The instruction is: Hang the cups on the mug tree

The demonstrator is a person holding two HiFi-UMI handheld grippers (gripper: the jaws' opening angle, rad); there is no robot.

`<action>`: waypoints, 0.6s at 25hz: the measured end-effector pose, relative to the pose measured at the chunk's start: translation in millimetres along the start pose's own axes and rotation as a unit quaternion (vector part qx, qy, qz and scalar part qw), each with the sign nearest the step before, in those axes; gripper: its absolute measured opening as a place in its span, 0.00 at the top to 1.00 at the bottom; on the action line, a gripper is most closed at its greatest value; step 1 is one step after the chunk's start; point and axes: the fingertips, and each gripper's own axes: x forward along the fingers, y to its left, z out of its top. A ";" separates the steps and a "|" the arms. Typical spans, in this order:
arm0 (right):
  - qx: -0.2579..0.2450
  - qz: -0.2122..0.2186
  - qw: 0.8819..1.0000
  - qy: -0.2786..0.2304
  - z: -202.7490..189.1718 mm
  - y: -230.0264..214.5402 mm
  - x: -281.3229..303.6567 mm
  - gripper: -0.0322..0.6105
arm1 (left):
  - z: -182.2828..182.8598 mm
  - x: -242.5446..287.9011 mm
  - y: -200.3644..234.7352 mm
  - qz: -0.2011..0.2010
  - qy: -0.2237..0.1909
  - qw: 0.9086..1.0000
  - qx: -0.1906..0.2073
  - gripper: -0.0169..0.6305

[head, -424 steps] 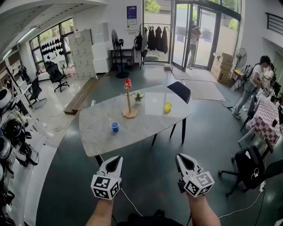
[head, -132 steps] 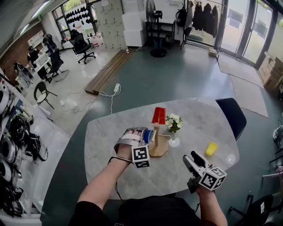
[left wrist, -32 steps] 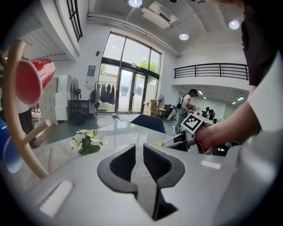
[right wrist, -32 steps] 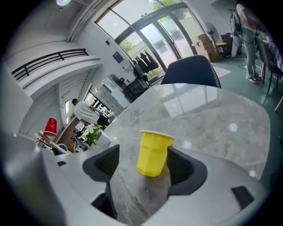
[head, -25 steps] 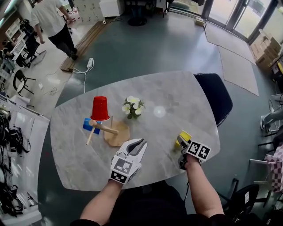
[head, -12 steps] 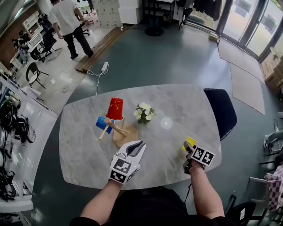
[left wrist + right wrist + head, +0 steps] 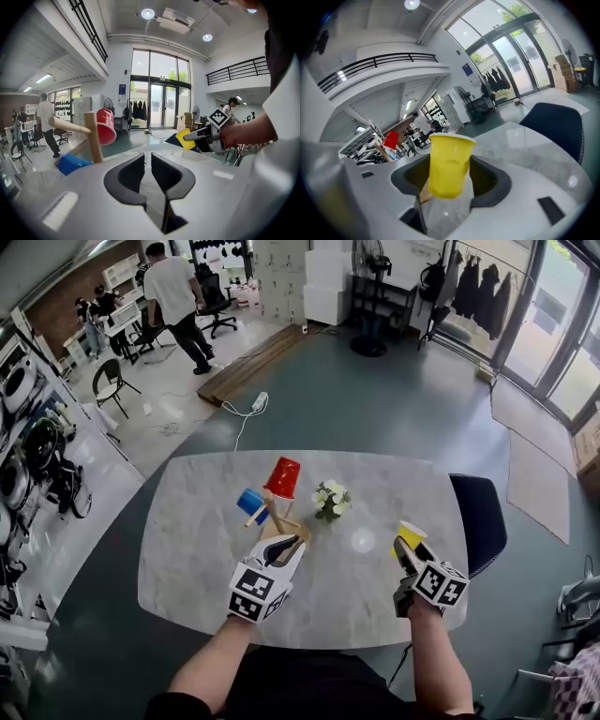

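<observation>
A wooden mug tree (image 7: 275,518) stands mid-table with a red cup (image 7: 283,477) upside down on its top and a blue cup (image 7: 250,502) on a left peg. My right gripper (image 7: 405,546) has just been closing and is shut on the yellow cup (image 7: 410,535), held off the table to the right. In the right gripper view the yellow cup (image 7: 449,164) sits upright between both jaws, its wall slightly dented. My left gripper (image 7: 295,545) is shut with nothing in it, just in front of the tree's base. From the left gripper view the red cup (image 7: 107,132) and blue cup (image 7: 74,164) show at left.
A small vase of white flowers (image 7: 330,499) stands right of the tree on the marble table (image 7: 197,549). A dark chair (image 7: 478,514) is tucked in at the table's right end. People and office chairs are far off on the floor at upper left.
My right gripper has risen with the yellow cup, lifting it off the table. The left gripper moved up and forward toward the tree's base. The head view has shifted.
</observation>
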 end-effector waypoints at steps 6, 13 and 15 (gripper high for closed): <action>-0.065 0.051 0.996 -0.045 36.8 72.9 -3.4 0.53 | 4.3 -27.3 19.0 0.006 -0.016 1.000 0.004 0.89; -0.106 0.089 0.987 -0.083 48.2 148.6 3.8 0.53 | -2.9 -62.9 60.5 0.015 -0.026 1.000 0.003 0.89; -0.112 0.093 0.985 -0.088 46.1 165.5 6.2 0.53 | -6.7 -73.4 72.8 0.017 -0.026 1.000 0.002 0.90</action>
